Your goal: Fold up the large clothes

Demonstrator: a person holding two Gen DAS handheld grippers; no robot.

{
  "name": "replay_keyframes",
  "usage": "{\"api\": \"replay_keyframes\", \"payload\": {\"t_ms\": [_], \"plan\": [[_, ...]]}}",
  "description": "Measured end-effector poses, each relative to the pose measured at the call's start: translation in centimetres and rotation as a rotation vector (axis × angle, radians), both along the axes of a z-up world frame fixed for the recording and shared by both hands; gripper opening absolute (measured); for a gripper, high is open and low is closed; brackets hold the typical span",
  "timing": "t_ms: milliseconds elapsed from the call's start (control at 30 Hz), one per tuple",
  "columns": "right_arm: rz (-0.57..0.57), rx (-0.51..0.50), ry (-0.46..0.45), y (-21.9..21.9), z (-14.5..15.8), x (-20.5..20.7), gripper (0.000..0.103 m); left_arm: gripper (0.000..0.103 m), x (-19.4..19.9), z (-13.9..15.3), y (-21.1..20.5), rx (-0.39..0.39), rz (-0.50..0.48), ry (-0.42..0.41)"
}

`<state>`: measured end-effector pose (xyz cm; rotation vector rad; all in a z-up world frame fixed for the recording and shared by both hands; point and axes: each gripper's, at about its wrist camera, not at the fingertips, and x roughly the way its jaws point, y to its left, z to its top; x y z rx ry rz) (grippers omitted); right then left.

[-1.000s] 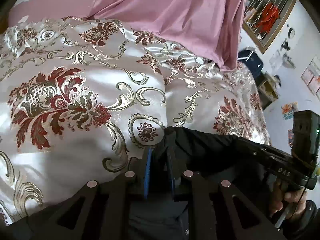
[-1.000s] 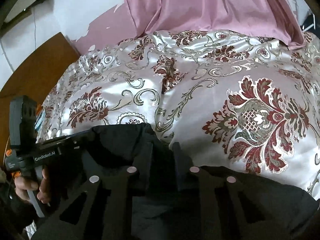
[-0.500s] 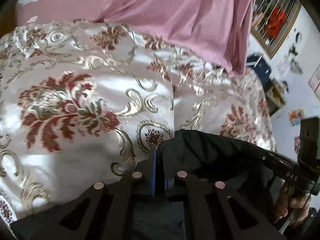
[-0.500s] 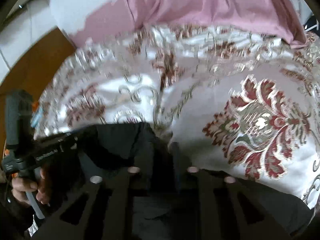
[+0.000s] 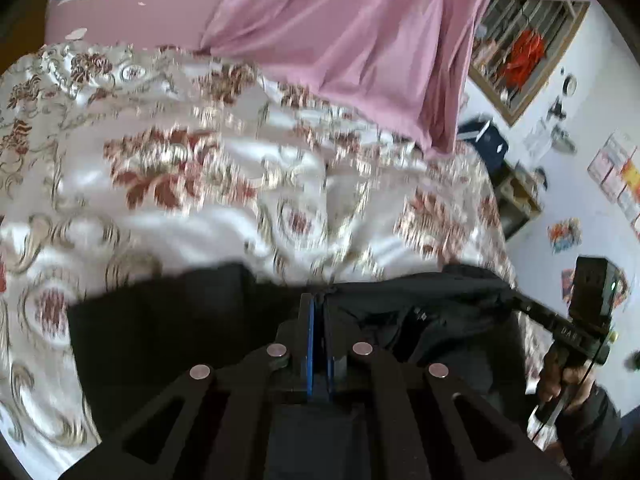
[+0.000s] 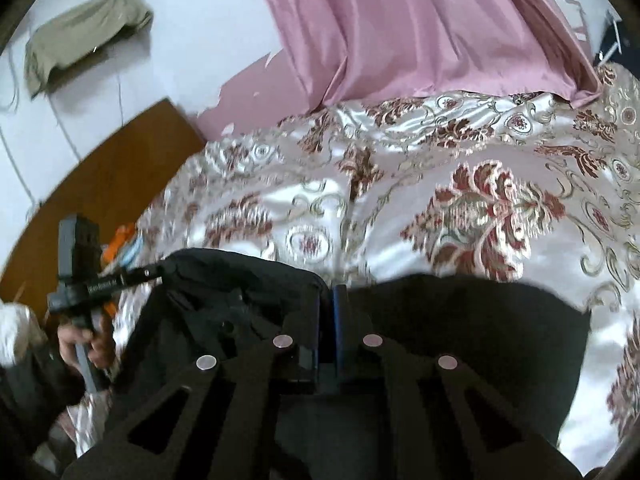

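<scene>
In the left wrist view, you are holding the left gripper (image 5: 318, 300) low and pointing forward over the bed, its two fingers (image 5: 306, 332) pressed together with the top edge of the black garment (image 5: 168, 320) pinched between them. The garment is spreading out to both sides below the fingertips, lying across the near part of the floral satin bedspread (image 5: 200, 168), which is blurred here. At the right edge your right hand (image 5: 560, 376) is wrapping around the handle of the right gripper, which is reaching in sideways to the garment's far corner; its tips are hidden in the dark cloth. A pink curtain (image 5: 360, 40) is hanging behind the bed. In the right wrist view, you are aiming the right gripper (image 6: 330, 300) forward the same way, its fingers (image 6: 341, 320) closed on the garment's upper edge, with the black cloth draping left and right beneath them onto the bedspread (image 6: 480, 208). At the left, your left hand (image 6: 84, 340) is gripping the left tool's handle, held level, its tip meeting the garment's bunched corner beside a wooden headboard (image 6: 100, 184).
</scene>
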<state>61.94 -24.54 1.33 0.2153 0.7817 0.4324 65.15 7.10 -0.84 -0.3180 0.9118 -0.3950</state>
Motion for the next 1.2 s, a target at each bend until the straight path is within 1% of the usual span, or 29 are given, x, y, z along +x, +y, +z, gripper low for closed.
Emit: {"api": "replay_keyframes", "payload": {"t_ms": [167,300,367,467,567,600,667,733,800,867,900,967,1033,1100,1167,1200], "plan": [[0.028,-0.041,0.040,-0.4,-2.3,-1.8,0.005,0.005,-1.9,-2.4,-1.0,0.076,-0.035,0.055],[0.033,-0.056,0.070,-0.8,-4.5,-2.6,0.005,0.005,-2.8,-4.2,-1.5,0.092,-0.046,0.080],[0.038,-0.079,0.075,-0.6,-5.2,-2.8,0.005,0.005,-3.0,-4.6,-1.5,0.094,-0.047,0.072],[0.039,-0.081,0.076,-0.5,-5.5,-3.1,0.005,0.005,-3.3,-4.5,-1.5,0.091,-0.054,0.048],[0.059,-0.086,0.062,-0.4,-4.8,-3.6,0.007,0.005,-3.5,-4.2,-1.0,0.062,-0.069,0.037],[0.070,-0.081,0.058,-0.5,-4.3,-3.9,0.009,0.005,-3.5,-4.1,-0.9,0.062,-0.070,0.036],[0.098,-0.081,0.051,-0.5,-3.1,-4.1,0.010,0.005,-3.5,-3.9,-0.9,0.055,-0.073,0.031],[0.127,-0.077,0.027,-0.7,-1.3,-4.5,0.011,0.005,-3.6,-3.7,-1.1,0.063,-0.079,0.022],[0.139,-0.050,-0.003,-1.1,0.7,-4.6,0.011,0.005,-3.7,-3.7,-1.2,0.072,-0.084,0.017],[0.125,-0.026,-0.030,-1.2,2.5,-4.0,0.012,0.005,-3.7,-3.6,-1.2,0.070,-0.085,0.019],[0.114,-0.024,-0.028,-1.0,2.9,-3.5,0.012,0.005,-3.7,-3.6,-1.3,0.070,-0.085,0.017],[0.103,-0.021,-0.013,-0.2,3.1,-2.2,0.012,0.005,-3.7,-3.6,-1.4,0.077,-0.092,0.019],[0.083,-0.028,0.037,1.0,2.1,-0.3,0.012,0.005,-3.5,-3.6,-1.8,0.115,-0.107,0.024],[0.066,-0.026,0.089,2.2,0.5,1.3,0.012,0.006,-3.2,-3.3,-2.4,0.169,-0.132,0.029],[0.073,-0.036,0.150,3.6,-1.6,2.8,0.012,0.007,-3.1,-2.7,-2.7,0.200,-0.148,0.021],[0.082,-0.051,0.166,4.1,-2.3,2.9,0.012,0.007,-3.1,-2.2,-2.7,0.213,-0.158,0.013]]}}
